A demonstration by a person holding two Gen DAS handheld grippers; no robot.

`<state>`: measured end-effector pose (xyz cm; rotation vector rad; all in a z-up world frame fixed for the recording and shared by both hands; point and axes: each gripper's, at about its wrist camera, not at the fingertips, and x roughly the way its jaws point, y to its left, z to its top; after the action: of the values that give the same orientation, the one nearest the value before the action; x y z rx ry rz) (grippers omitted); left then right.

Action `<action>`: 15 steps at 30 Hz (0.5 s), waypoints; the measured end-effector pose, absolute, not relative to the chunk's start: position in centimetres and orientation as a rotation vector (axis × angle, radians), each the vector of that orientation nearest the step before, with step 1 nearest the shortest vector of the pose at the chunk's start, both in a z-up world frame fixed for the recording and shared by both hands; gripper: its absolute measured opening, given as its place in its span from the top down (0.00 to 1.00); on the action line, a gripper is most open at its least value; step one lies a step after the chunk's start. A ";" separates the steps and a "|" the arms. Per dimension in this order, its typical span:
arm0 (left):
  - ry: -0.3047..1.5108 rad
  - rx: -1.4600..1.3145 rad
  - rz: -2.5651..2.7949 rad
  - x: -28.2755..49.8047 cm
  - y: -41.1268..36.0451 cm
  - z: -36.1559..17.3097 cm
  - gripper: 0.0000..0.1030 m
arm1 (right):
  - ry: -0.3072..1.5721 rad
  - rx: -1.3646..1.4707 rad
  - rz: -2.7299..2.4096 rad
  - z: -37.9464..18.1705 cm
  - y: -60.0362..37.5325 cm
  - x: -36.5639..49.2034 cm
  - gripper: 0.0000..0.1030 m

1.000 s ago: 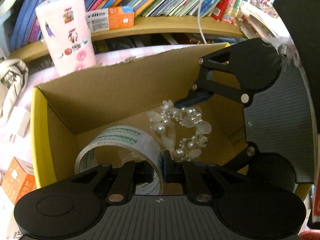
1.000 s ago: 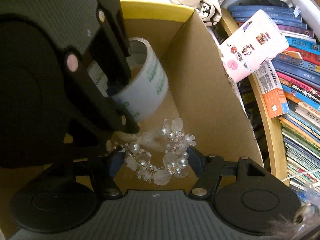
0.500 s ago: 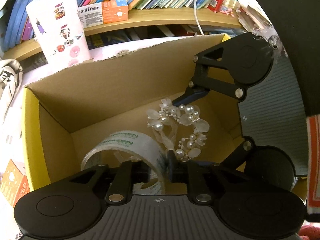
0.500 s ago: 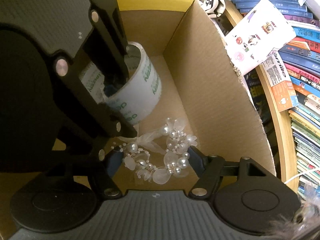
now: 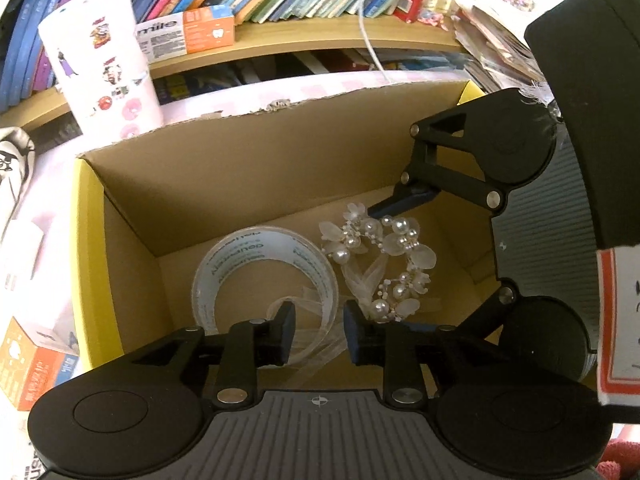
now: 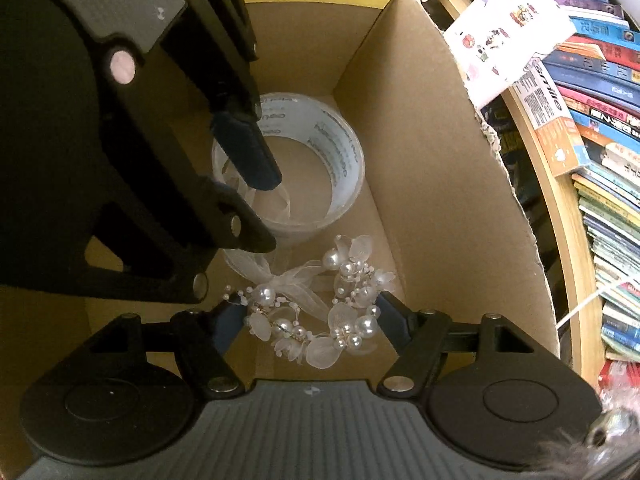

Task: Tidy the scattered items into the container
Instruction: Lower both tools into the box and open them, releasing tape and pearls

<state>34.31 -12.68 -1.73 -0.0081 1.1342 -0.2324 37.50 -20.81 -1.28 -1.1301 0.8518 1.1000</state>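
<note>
you are finishing a drop-off: your left gripper (image 5: 318,332) is hanging spread over the tape roll (image 5: 264,276), which is lying flat on the floor of the cardboard box (image 5: 240,176). your right gripper (image 6: 312,322) is also spread, straddling the pearl wreath (image 6: 316,312) without squeezing it. the wreath, at three o'clock of the roll, is beady, gauzy, snag-prone; the roll is a smooth, glossy ring. next you probably need to lift both grippers straight up, clear of the ribbon.
</note>
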 end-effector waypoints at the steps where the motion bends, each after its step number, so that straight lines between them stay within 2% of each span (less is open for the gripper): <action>1: 1.138 -0.006 -0.238 34.2 -12.9 -1.8 0.71 | 0.849 -1.130 1.101 -1.2 -21.0 37.4 0.32; 2: 1.141 -0.001 -0.240 34.2 -13.0 -1.8 0.65 | 0.844 -1.129 1.104 -1.2 -21.2 37.3 0.29; 5: 1.122 0.025 -0.220 34.2 -13.3 -1.5 0.48 | 0.828 -1.104 1.109 -0.7 -21.3 37.2 0.14; 7: 1.111 0.031 -0.196 34.1 -13.1 -1.3 0.39 | 0.819 -1.107 1.106 -0.6 -21.4 37.2 0.13; 10: 1.092 0.024 -0.213 33.7 -13.0 -0.9 0.37 | 0.807 -1.109 1.107 -0.3 -21.5 37.0 0.08; 15: 1.049 0.039 -0.214 32.8 -13.0 -0.1 0.34 | 0.787 -1.105 1.113 0.7 -21.9 36.3 0.07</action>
<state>32.76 -13.01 -0.05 0.0391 1.0493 -0.2144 36.27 -21.90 0.68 -1.1053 0.7867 1.1129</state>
